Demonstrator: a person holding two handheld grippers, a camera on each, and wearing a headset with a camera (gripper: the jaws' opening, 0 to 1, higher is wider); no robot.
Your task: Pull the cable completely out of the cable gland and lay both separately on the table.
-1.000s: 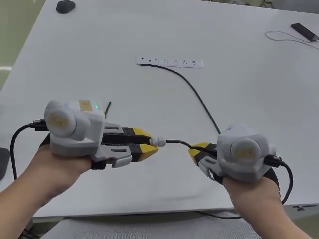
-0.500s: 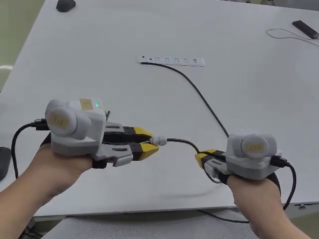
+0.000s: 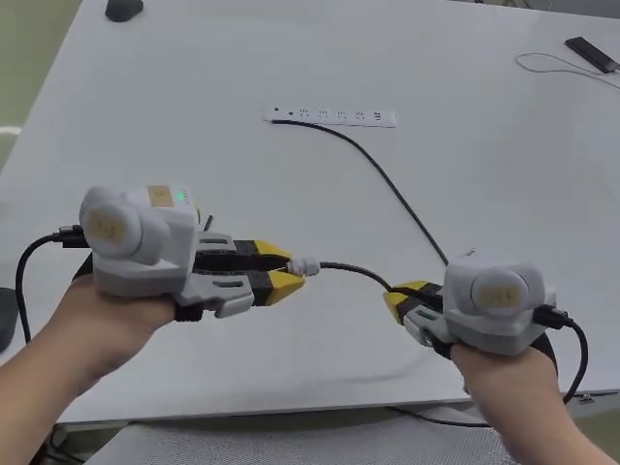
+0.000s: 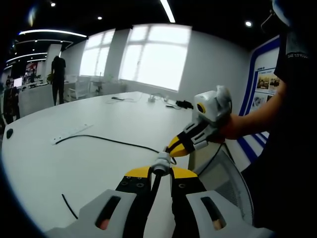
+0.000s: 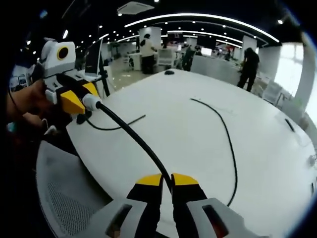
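- Holding the left gripper (image 3: 287, 276) low over the near edge of the table (image 3: 194, 116), you have its yellow-tipped jaws closed on the white cable gland (image 3: 306, 266). The cable gland sticks out past the tips toward your right.
- In the left gripper view, the cable gland (image 4: 161, 162) sits pinched between the two tips of that gripper (image 4: 161, 173), raised off the tabletop.
- From the free end of the cable gland, the black cable (image 3: 354, 272) comes out and crosses the gap in a shallow curve, hanging in the air above the table. Its end sits inside the cable gland, not pulled free.
- Your right gripper (image 3: 403, 294) has its jaws closed tight on the cable a little way along it.
- In the right gripper view, the cable (image 5: 133, 138) rises from between that gripper's tips (image 5: 167, 179) up to the cable gland (image 5: 91, 102), which is held in the left gripper (image 5: 74, 99).
- You hold the two grippers apart, facing one another, with a bare stretch of cable between them. Both are above the table near its front edge.
- Farther back on the table lies a white power strip (image 3: 334, 118). Its black cord (image 3: 383, 179) runs from the strip's left end toward you and passes behind the right gripper.
- Near the far right corner lies a dark flat thing (image 3: 591, 60) with a thin white wire (image 3: 547, 70) beside it. You cannot tell what it is.
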